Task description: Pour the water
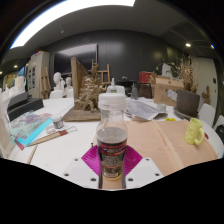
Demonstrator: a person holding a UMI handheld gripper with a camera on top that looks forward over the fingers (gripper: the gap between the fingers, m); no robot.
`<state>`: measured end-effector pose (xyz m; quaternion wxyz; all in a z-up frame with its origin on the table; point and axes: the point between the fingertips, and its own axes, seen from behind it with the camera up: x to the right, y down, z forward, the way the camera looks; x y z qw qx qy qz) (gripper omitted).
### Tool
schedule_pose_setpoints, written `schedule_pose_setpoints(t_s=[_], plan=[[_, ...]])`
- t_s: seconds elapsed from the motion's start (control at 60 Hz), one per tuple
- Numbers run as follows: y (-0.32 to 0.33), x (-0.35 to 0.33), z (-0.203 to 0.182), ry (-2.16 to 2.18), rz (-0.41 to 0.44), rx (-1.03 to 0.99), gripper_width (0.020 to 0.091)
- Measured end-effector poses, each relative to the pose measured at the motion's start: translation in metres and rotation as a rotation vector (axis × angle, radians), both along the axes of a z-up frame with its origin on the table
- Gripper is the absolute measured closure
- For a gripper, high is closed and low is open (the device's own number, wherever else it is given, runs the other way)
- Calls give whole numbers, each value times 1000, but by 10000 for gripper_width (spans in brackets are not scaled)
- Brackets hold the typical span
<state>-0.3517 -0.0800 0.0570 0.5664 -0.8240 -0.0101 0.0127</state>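
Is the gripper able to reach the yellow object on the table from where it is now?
Probably not freely: the gripper already has its jaws shut on a bottle. The yellow object lies ahead to one side, with bare table between.

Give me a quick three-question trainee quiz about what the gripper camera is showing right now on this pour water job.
1. True or false: the clear bottle stands between the gripper fingers.
2. Which colour is the liquid in the lower part of the bottle? A) dark brown B) bright blue C) milky white
3. Fill in: the small toy on the table, off to the right of the bottle, is coloured ____.

Key: 1 true; 2 A; 3 yellow. The view does not settle whether the pads press on the bottle.
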Motion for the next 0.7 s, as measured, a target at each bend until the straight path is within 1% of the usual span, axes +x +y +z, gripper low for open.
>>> schedule_pose_setpoints(t_s=[0.1, 0.183, 0.267, 0.4, 0.5, 0.583, 0.7], plan=[[1, 5, 18, 3, 4, 15, 851], [6, 15, 44, 47, -6, 46, 852], [14, 33, 78, 155, -24, 85, 851], [30, 77, 142, 395, -54, 164, 854], [42, 119, 175, 642, -86, 199, 854], [54, 151, 188, 882, -123, 199, 856], [73, 198, 182, 1203, -179, 165, 854]])
